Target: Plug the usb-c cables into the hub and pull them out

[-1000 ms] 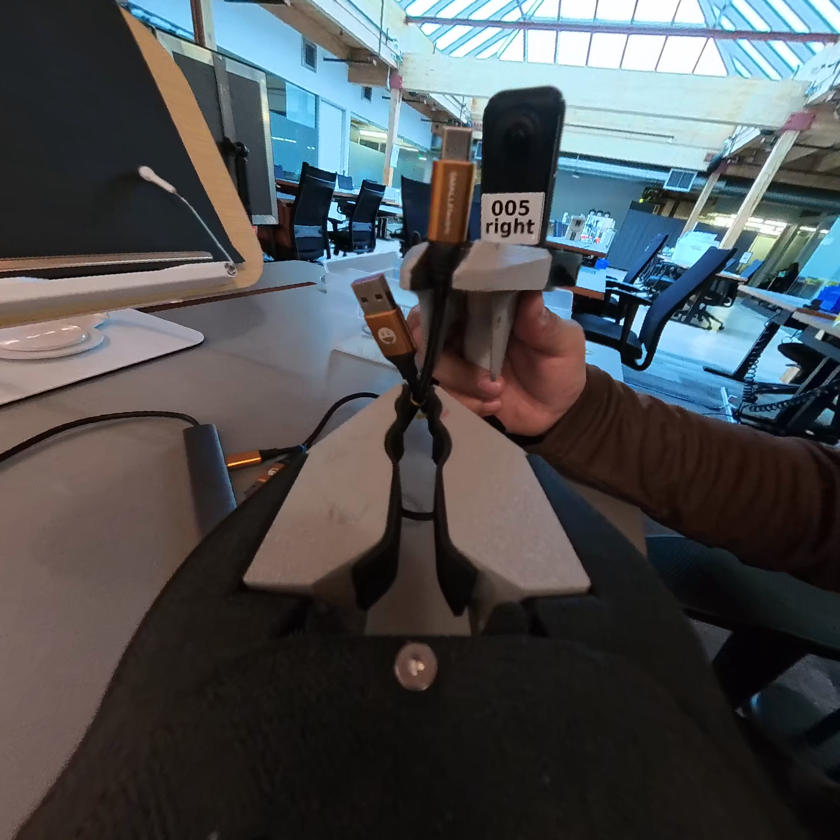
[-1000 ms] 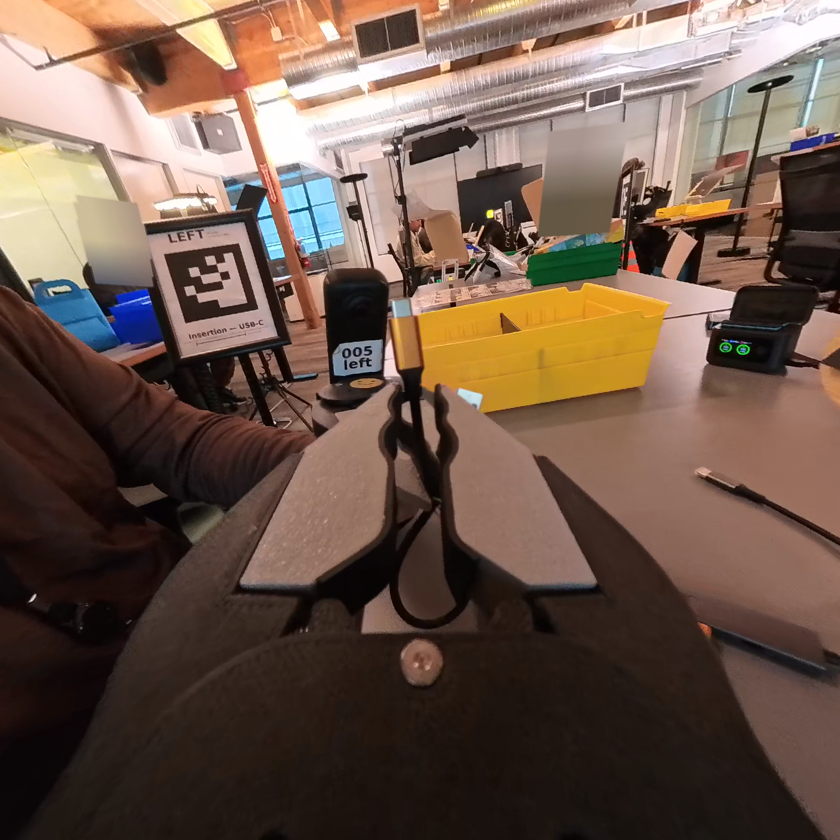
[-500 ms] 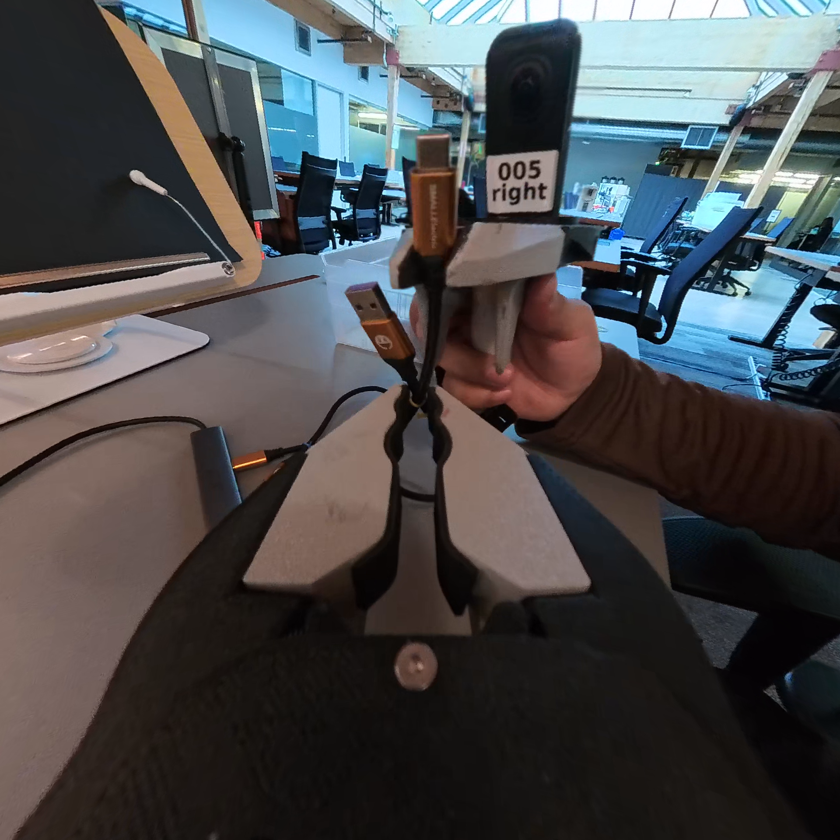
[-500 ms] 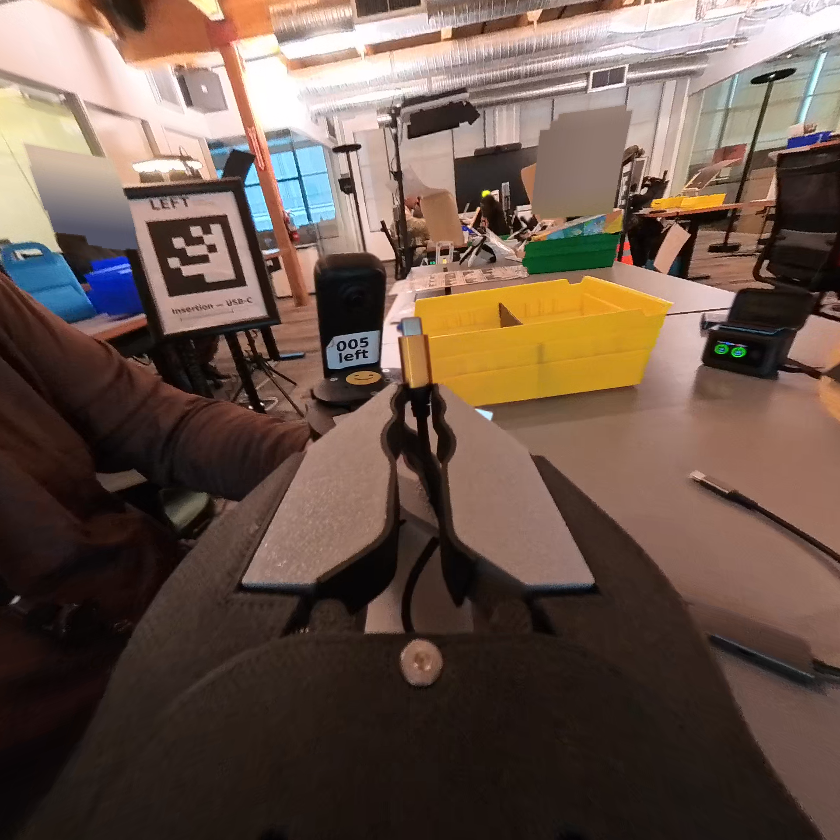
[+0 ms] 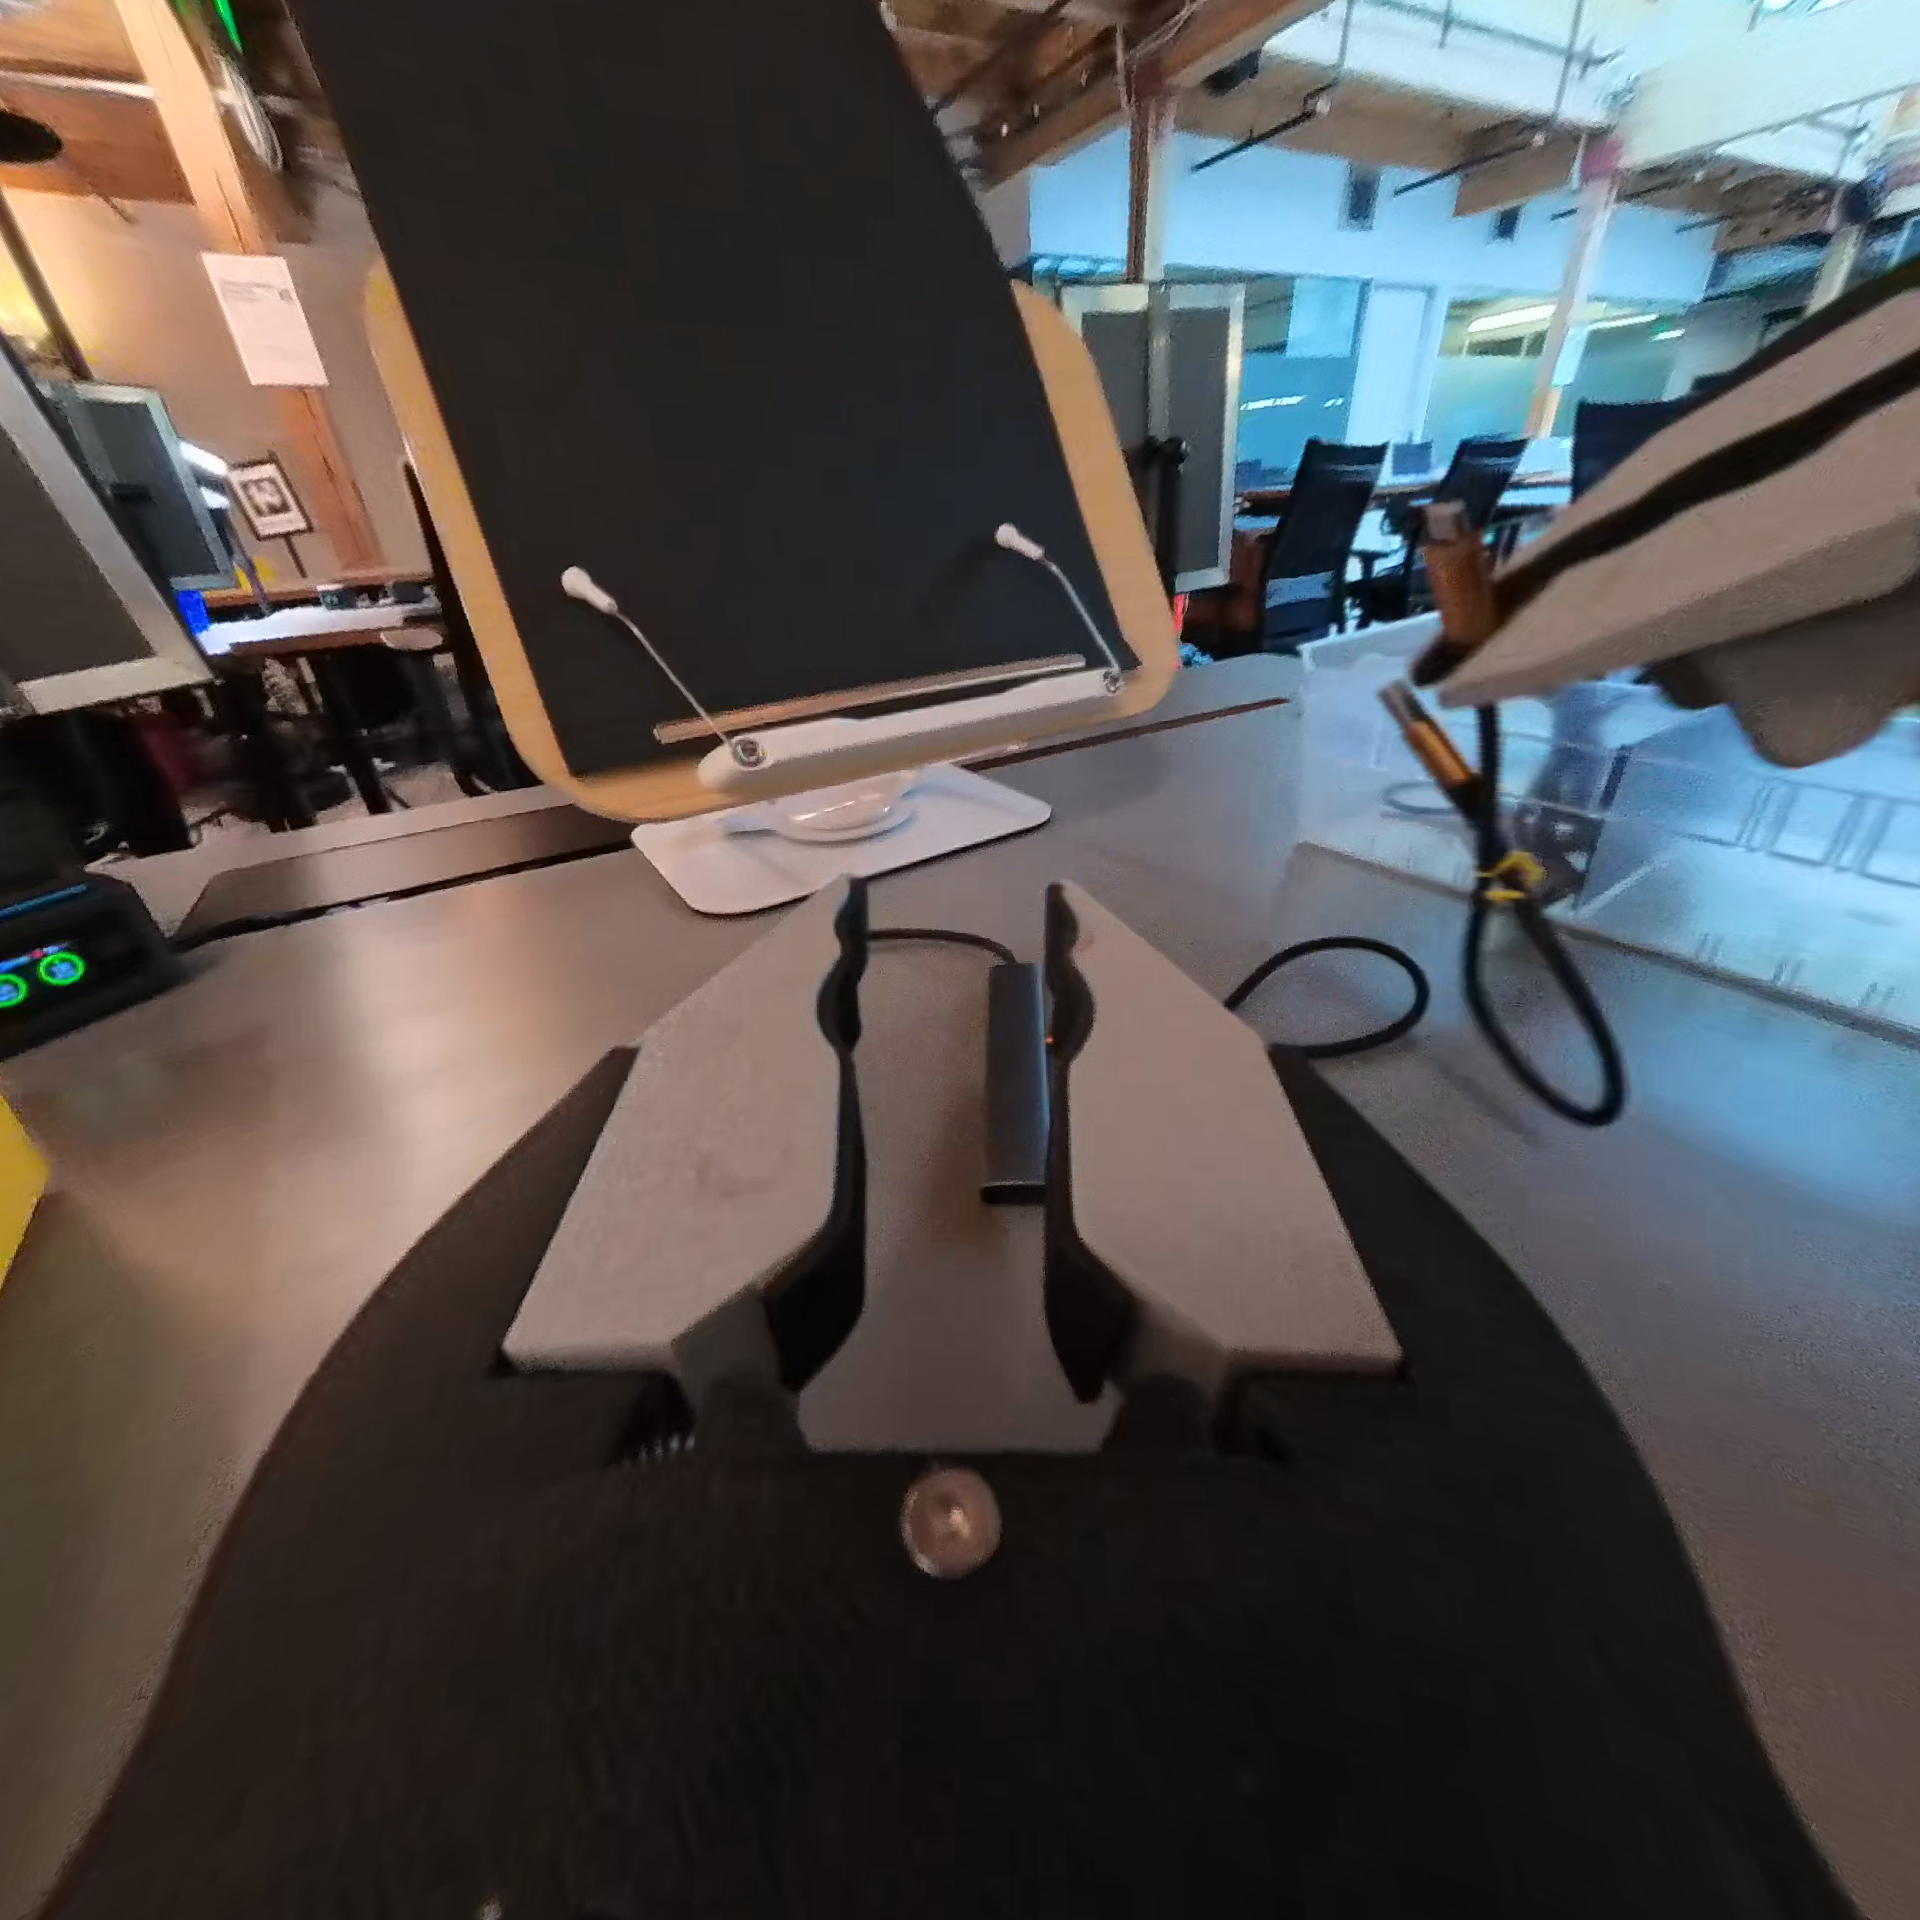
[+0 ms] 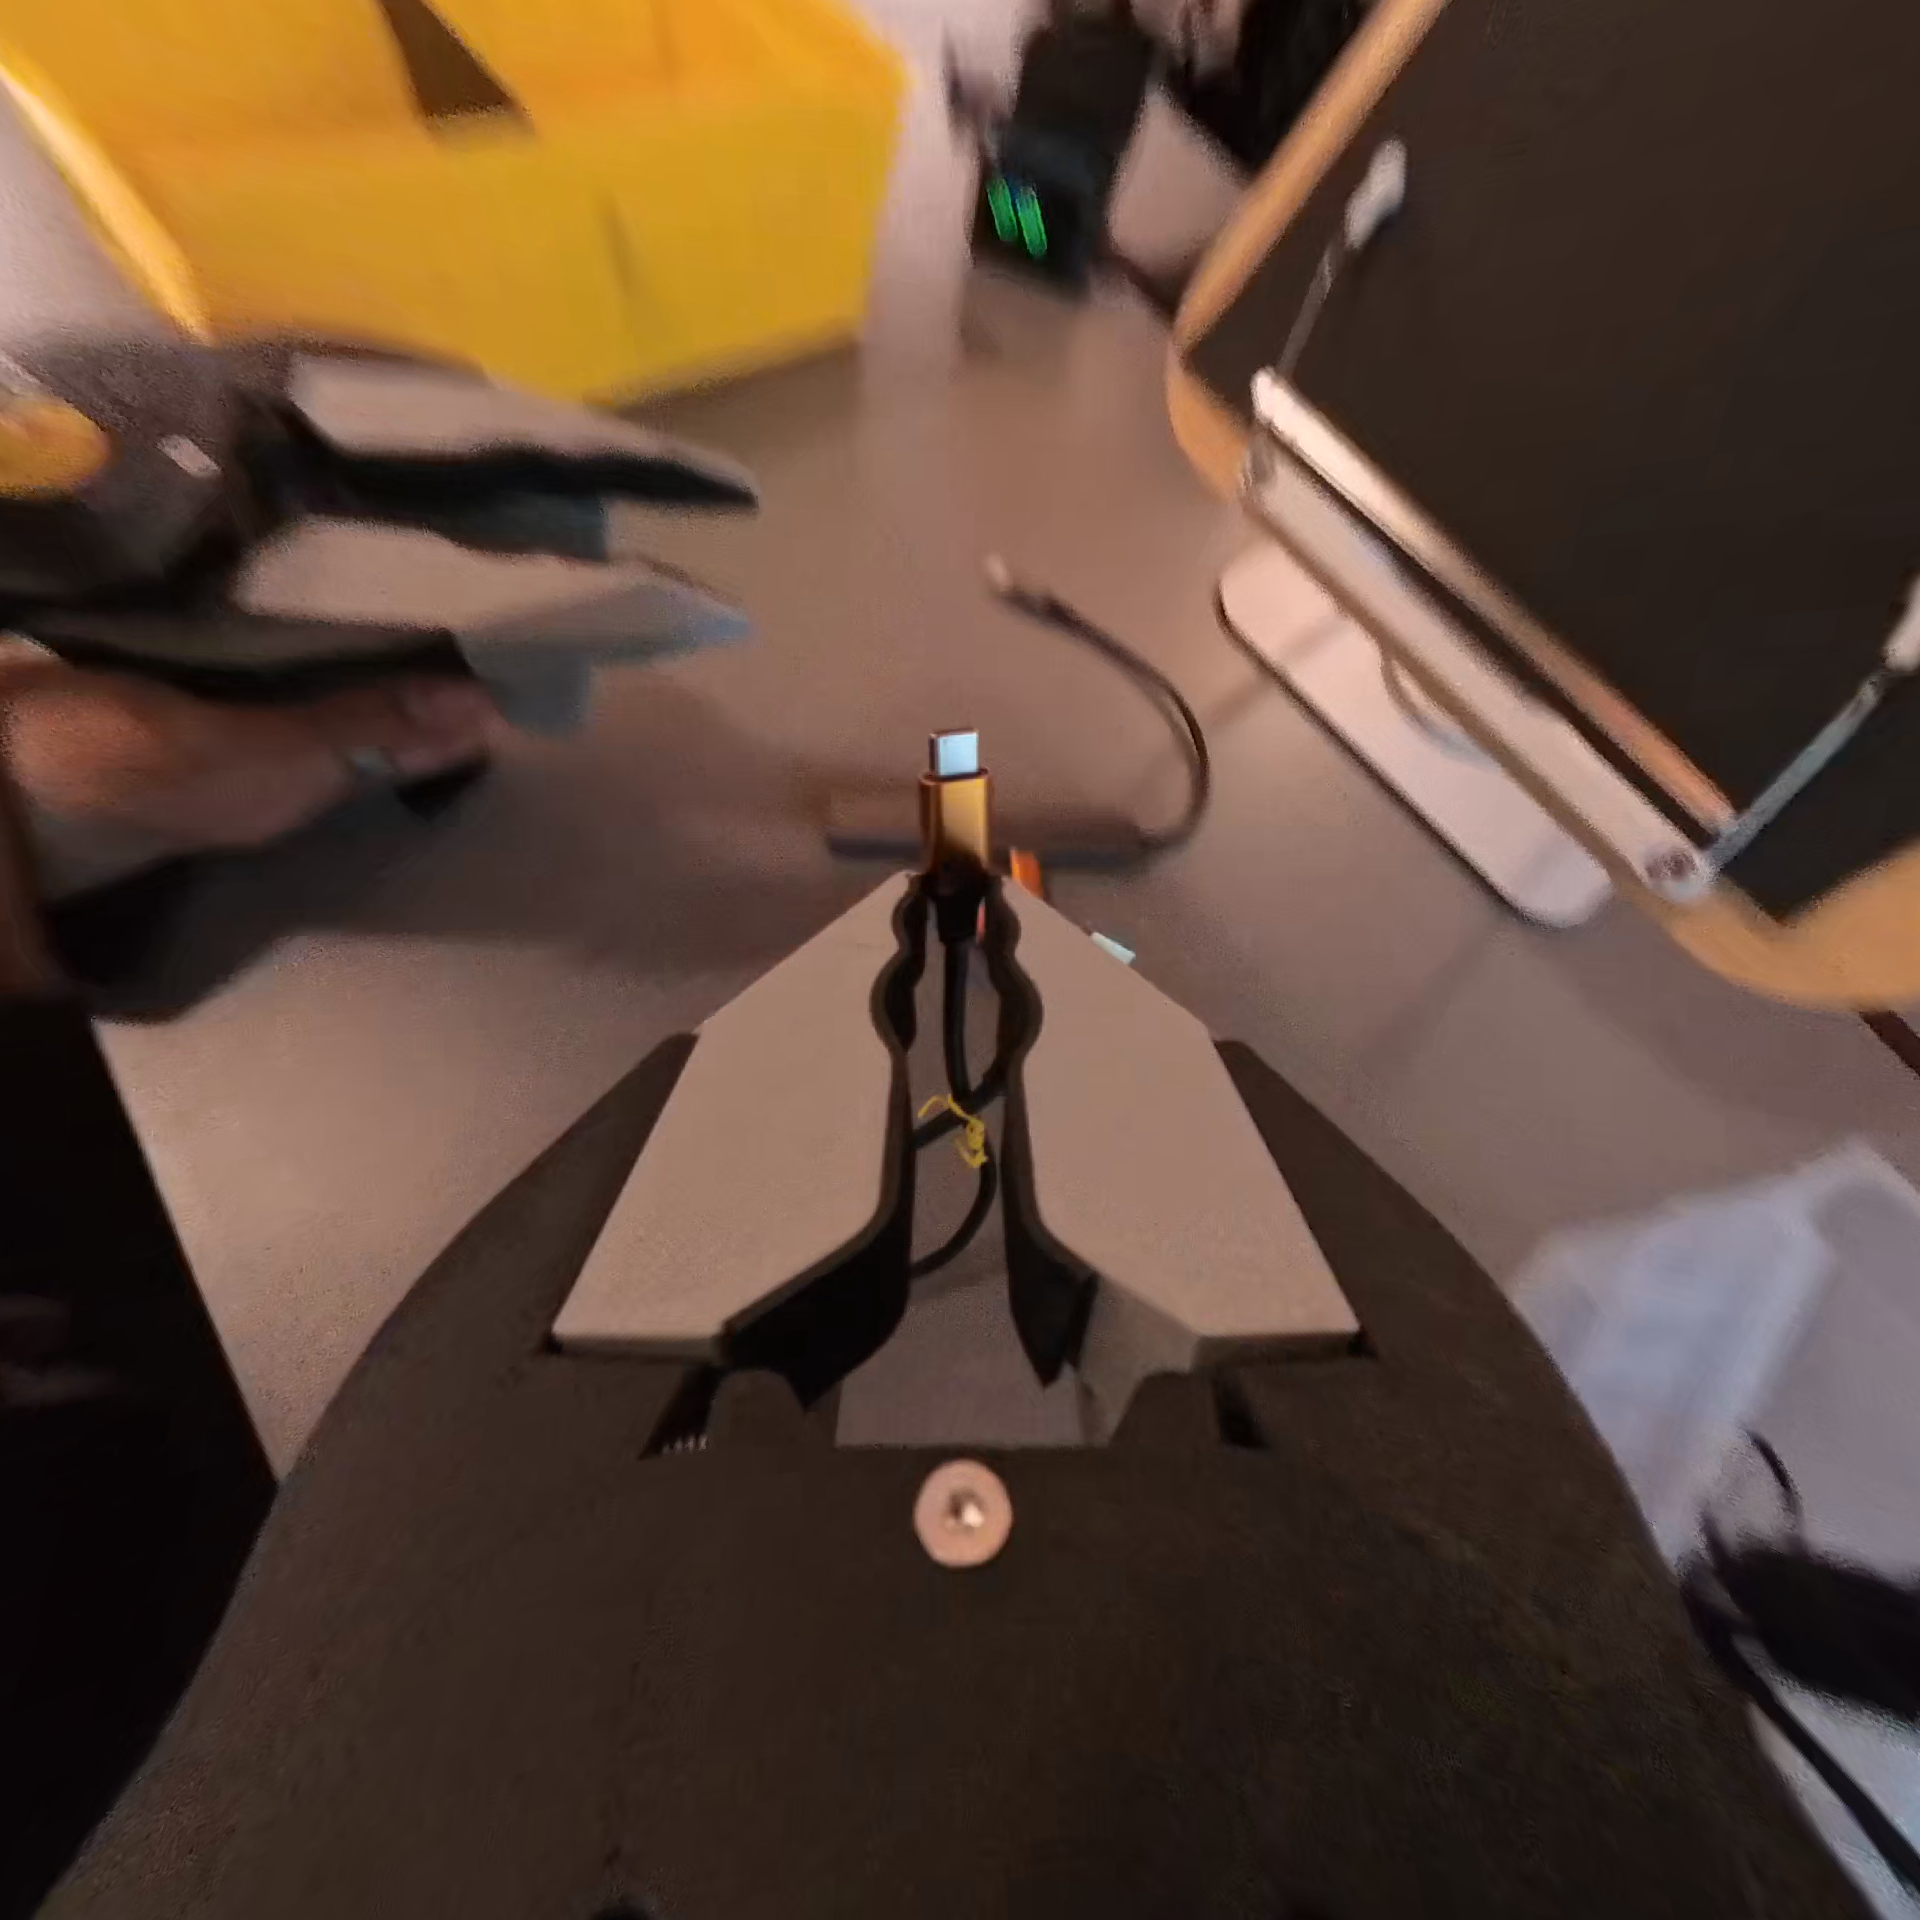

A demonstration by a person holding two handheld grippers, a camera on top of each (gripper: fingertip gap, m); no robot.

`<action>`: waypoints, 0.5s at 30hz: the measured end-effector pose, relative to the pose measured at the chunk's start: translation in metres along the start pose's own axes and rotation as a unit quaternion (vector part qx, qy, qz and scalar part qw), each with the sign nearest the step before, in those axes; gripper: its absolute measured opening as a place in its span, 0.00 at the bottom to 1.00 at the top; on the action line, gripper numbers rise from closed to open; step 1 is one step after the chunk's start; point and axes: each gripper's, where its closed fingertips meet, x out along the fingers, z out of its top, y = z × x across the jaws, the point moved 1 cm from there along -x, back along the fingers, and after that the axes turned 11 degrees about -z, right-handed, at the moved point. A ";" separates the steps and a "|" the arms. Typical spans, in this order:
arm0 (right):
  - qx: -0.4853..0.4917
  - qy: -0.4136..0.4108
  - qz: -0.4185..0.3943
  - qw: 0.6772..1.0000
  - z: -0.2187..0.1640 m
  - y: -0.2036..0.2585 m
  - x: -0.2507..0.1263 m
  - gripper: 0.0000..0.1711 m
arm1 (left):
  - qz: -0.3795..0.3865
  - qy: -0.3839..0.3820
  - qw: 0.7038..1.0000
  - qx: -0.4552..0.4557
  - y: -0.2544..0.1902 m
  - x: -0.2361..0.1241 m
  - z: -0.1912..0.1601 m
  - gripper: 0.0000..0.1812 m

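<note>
In the left wrist view, my left gripper is open and empty, low over the table. The dark grey hub lies flat between its fingers, close to the right one. My right gripper comes in from the upper right, shut on the black cable with orange plugs. The cable's second orange plug and its tied loop hang below. In the blurred right wrist view, my right gripper holds the USB-C plug pointing at the hub. The open left gripper is at the left.
A black book stand on a white base stands behind the hub. A clear plastic box is at the right. A small charger with green lights is at the left. A yellow bin stands farther back. A black cable curls beside the hub.
My left gripper has let go of the cable, opened, and swung down over the hub. My right gripper, which held the plug upright, has tipped down toward the table and hub.
</note>
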 end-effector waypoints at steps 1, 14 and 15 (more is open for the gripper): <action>-0.012 0.051 -0.019 0.998 -0.009 -0.003 0.000 0.05 | 0.001 0.008 1.000 -0.003 0.001 0.002 -0.002 0.19; -0.051 0.197 0.034 0.979 -0.072 0.033 0.083 0.23 | -0.017 0.056 0.998 0.032 -0.008 0.012 -0.012 0.33; -0.046 0.178 0.038 0.982 -0.063 0.030 0.084 0.28 | -0.030 0.069 0.997 0.022 -0.009 0.014 -0.016 0.36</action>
